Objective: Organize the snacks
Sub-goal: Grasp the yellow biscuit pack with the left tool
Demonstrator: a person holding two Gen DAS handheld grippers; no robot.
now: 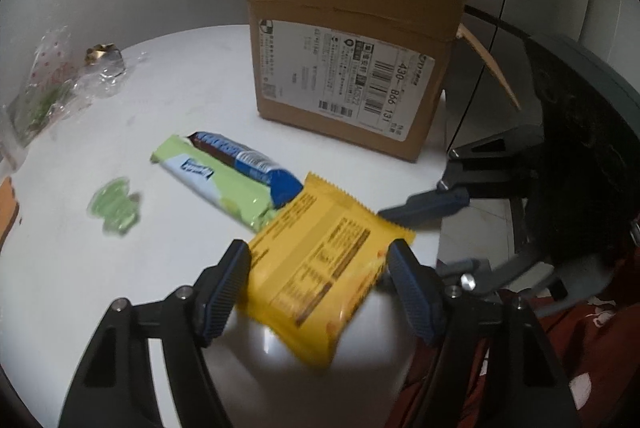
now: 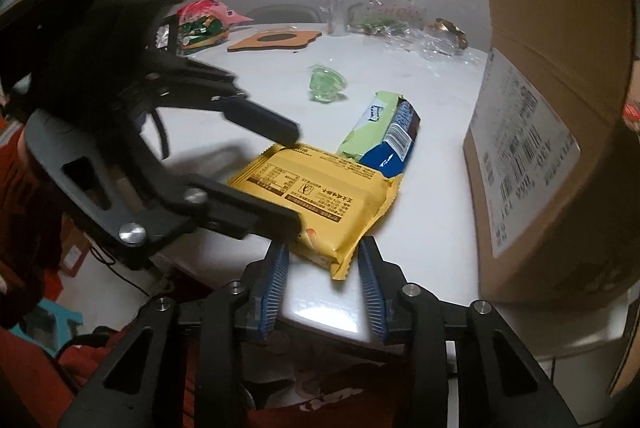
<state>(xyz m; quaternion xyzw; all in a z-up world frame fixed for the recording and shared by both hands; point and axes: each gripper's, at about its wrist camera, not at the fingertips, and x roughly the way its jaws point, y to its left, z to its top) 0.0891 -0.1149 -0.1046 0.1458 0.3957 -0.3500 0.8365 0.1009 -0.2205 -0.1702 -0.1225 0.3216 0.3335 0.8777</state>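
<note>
- What is the left hand-held gripper [image 1: 318, 260] holding?
- The yellow snack pack [image 1: 320, 264], squeezed between its fingers at the near edge of the white surface [image 1: 80, 268].
- And the right hand-held gripper [image 2: 324, 256]?
- It is narrow, around that pack's corner; I cannot tell if it squeezes. Farther back lie a green bar [image 1: 216, 183], a blue bar [image 1: 248, 159], then the cardboard box [image 1: 348, 35].

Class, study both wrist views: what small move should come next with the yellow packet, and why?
Probably close the right gripper on the yellow packet at its near corner. That corner sits between the pads untouched, while the left gripper clamps the packet's sides. Then both could carry it toward the cardboard box.
</note>
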